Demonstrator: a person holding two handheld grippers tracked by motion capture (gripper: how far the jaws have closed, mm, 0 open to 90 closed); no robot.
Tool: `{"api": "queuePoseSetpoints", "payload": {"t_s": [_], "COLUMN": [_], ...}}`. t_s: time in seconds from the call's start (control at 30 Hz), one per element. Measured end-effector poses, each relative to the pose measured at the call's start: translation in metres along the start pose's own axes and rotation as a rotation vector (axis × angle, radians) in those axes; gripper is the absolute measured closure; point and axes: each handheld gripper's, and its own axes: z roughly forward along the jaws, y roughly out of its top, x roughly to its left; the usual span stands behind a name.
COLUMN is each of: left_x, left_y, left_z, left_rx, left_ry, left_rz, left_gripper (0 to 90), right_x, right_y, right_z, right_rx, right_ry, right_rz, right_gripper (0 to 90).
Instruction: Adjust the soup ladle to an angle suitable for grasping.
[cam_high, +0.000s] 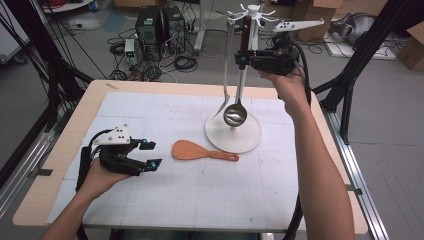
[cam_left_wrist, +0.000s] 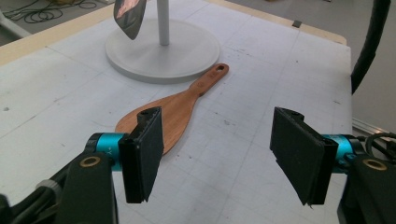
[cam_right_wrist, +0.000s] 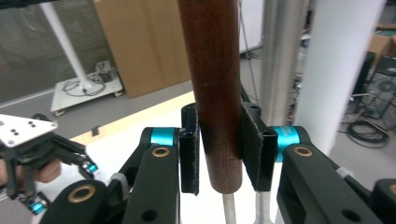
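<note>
A ladle (cam_high: 234, 115) with a dark wooden handle (cam_right_wrist: 215, 93) hangs from the hooks of a white utensil rack (cam_high: 254, 25). My right gripper (cam_high: 241, 59) is raised at the rack and shut on that handle, with both pads (cam_right_wrist: 189, 154) against the wood. A second metal utensil (cam_high: 227, 75) hangs just left of the ladle. On the mat a wooden rice paddle (cam_high: 192, 150) lies flat, left of the rack's round base (cam_high: 250, 137). My left gripper (cam_high: 151, 154) rests low at the table's left, open, its jaws pointing at the paddle (cam_left_wrist: 173, 112) a short way ahead.
The white gridded mat (cam_high: 200, 200) covers most of the wooden table (cam_high: 35, 200). Computer towers (cam_high: 160, 25) and cables sit on the floor beyond the far edge. Black frame struts (cam_high: 350, 75) stand to the right and left. The ladle's bowl (cam_left_wrist: 130, 16) hangs above the rack base (cam_left_wrist: 187, 51).
</note>
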Motion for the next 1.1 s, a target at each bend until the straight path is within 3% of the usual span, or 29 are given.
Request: {"api": "queuePoseSetpoints", "payload": {"t_s": [0.13, 0.63, 1.1], "left_x": [0.0, 0.001, 0.002], "left_y": [0.0, 0.0, -0.001], "left_z": [0.0, -0.002, -0.002], "left_rx": [-0.004, 0.009, 0.009], "left_ry": [-0.002, 0.01, 0.022], "left_rz": [-0.002, 0.003, -0.002], "left_gripper": [35.2, 34.2, 33.7], "right_x": [-0.001, 0.009, 0.016], "right_y": [-0.005, -0.004, -0.007], "right_z": [-0.003, -0.007, -0.026], "right_rx": [-0.028, -0.005, 0.006], "right_ry": [0.005, -0.068, -0.107], "right_rz": [0.019, -0.028, -0.05], "right_gripper": [70.8, 67.9, 66.7]}}
